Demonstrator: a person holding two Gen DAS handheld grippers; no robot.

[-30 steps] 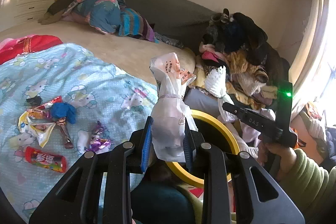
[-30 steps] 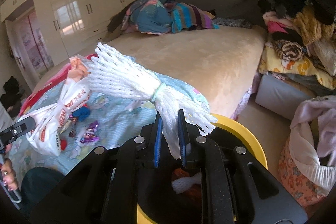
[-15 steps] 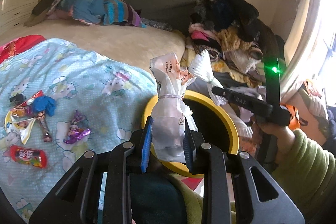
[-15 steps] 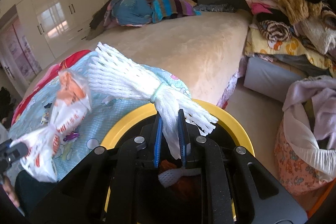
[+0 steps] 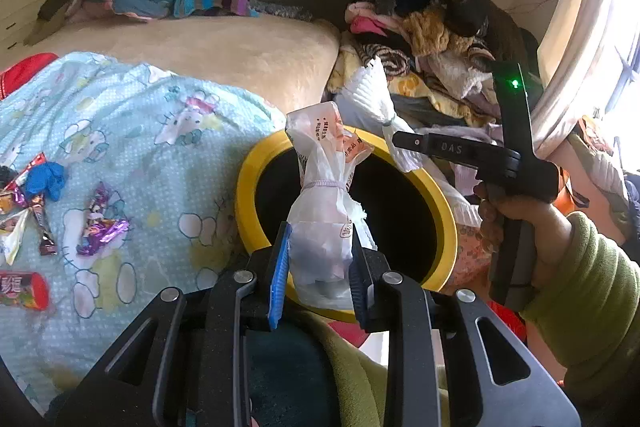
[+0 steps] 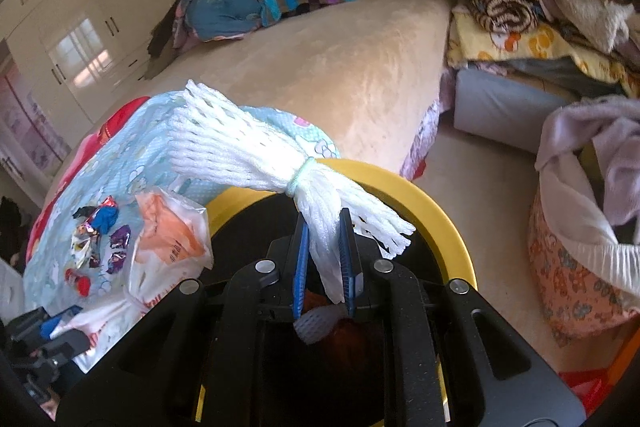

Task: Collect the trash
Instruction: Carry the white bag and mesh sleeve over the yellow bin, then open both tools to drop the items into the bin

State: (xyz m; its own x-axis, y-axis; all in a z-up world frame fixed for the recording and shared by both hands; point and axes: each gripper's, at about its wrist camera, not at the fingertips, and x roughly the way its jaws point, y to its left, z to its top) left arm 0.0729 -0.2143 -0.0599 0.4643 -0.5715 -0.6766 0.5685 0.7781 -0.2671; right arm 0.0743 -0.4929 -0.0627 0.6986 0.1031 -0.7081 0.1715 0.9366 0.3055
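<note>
My left gripper (image 5: 320, 267) is shut on a tied white plastic bag (image 5: 324, 195) and holds it over the near rim of a yellow-rimmed black bin (image 5: 444, 211). My right gripper (image 6: 324, 259) is shut on a white foam net bundle (image 6: 248, 151) tied with a green band, held over the same bin (image 6: 448, 223). The foam net (image 5: 372, 99) and right gripper also show in the left wrist view, above the bin's far rim. The bag (image 6: 168, 247) shows at the lower left of the right wrist view. Some trash lies inside the bin.
Candy wrappers (image 5: 100, 223), a blue scrap (image 5: 48, 179) and a red tube (image 5: 24, 289) lie on the light blue blanket (image 5: 152, 131) left of the bin. A clothes pile (image 5: 432, 27) stands behind the bin. A fabric basket (image 6: 580, 267) sits on the floor at right.
Both grippers have moved closer over the bin, each keeping its load. The bin's opening now fills more of both views.
</note>
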